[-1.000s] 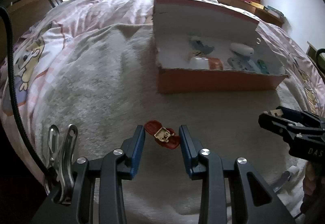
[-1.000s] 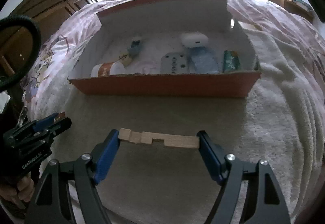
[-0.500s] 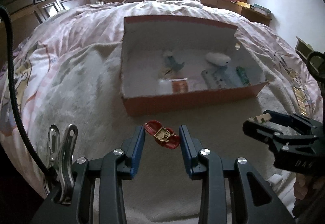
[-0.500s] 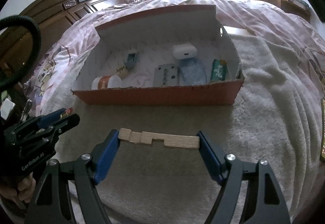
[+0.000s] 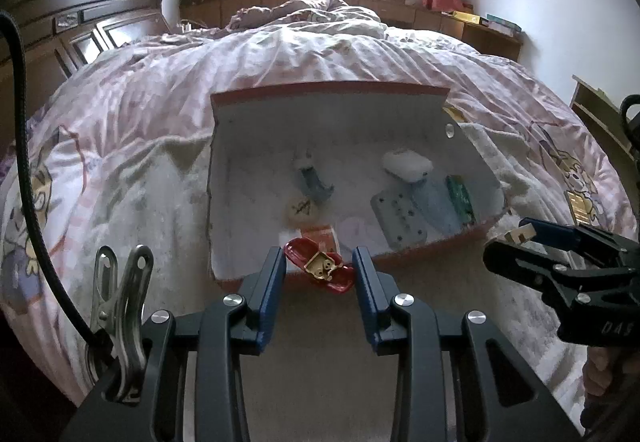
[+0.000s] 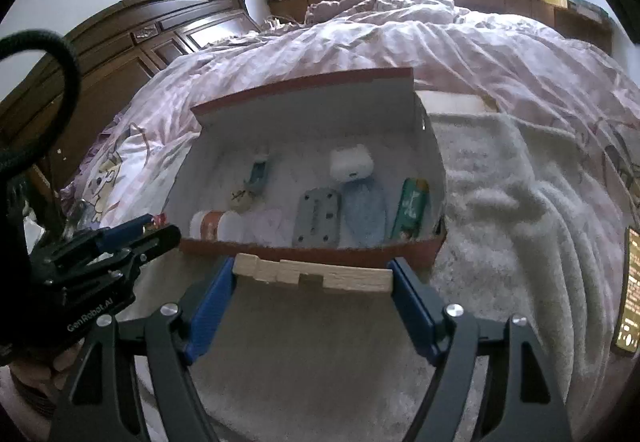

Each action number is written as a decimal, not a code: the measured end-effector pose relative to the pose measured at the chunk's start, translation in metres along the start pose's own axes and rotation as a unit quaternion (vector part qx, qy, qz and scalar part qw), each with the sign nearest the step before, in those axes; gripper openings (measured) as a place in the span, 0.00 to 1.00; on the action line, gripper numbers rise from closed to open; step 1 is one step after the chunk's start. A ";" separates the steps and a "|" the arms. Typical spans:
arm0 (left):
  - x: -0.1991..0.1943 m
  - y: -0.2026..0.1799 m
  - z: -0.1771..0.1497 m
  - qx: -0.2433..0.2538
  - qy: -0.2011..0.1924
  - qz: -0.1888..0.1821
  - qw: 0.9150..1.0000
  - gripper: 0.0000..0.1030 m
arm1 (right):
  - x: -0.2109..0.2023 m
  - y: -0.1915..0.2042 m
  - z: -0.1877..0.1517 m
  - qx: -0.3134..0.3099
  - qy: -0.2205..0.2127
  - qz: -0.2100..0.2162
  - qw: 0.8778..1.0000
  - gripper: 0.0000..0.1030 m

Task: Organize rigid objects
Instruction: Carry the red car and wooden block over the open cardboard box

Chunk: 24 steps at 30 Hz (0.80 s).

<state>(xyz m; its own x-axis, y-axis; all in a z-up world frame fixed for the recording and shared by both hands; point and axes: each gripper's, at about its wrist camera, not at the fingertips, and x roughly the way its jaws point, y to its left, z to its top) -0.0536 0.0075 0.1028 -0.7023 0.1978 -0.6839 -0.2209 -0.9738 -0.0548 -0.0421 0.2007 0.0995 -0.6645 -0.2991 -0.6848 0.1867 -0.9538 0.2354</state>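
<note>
Bottle [image 5: 320,232] partly hidden behind red toy [image 5: 320,269].

The box [image 5: 256,161] is sitting on the blanket [image 5: 312,342] on the bed [image 5: 360,49], its lid standing up at the back. Inside, the case [image 5: 407,165] is lying toward the back right, the plate [image 5: 398,215] in front of it, the tube [image 5: 316,183] left of the case, the bottle [image 6: 216,224] at the front left. The left gripper [image 5: 319,266] is hanging at the box's front wall, the toy [image 5: 319,269] sitting between its fingers [image 5: 272,286]. The right gripper [image 6: 313,274] is hanging just before the same wall, the block [image 6: 312,274] spanning its fingers [image 6: 412,294].
</note>
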 end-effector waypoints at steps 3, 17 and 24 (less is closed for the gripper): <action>0.004 -0.001 0.008 0.003 -0.003 0.003 1.000 0.34 | 0.003 -0.001 0.007 0.000 -0.003 -0.001 1.000 0.78; 0.041 0.011 0.030 -0.024 0.012 0.005 1.000 0.34 | 0.022 -0.001 0.029 -0.003 -0.023 -0.011 1.000 0.78; 0.059 0.015 0.039 -0.032 0.020 0.009 0.999 0.34 | 0.035 -0.005 0.043 -0.010 -0.028 -0.016 0.999 0.78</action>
<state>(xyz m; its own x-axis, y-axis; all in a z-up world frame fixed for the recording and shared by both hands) -0.1249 0.0085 0.0905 -0.6778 0.1772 -0.7136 -0.1645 -0.9825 -0.0877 -0.0974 0.1961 0.1044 -0.7097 -0.2668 -0.6520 0.1782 -0.9634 0.2003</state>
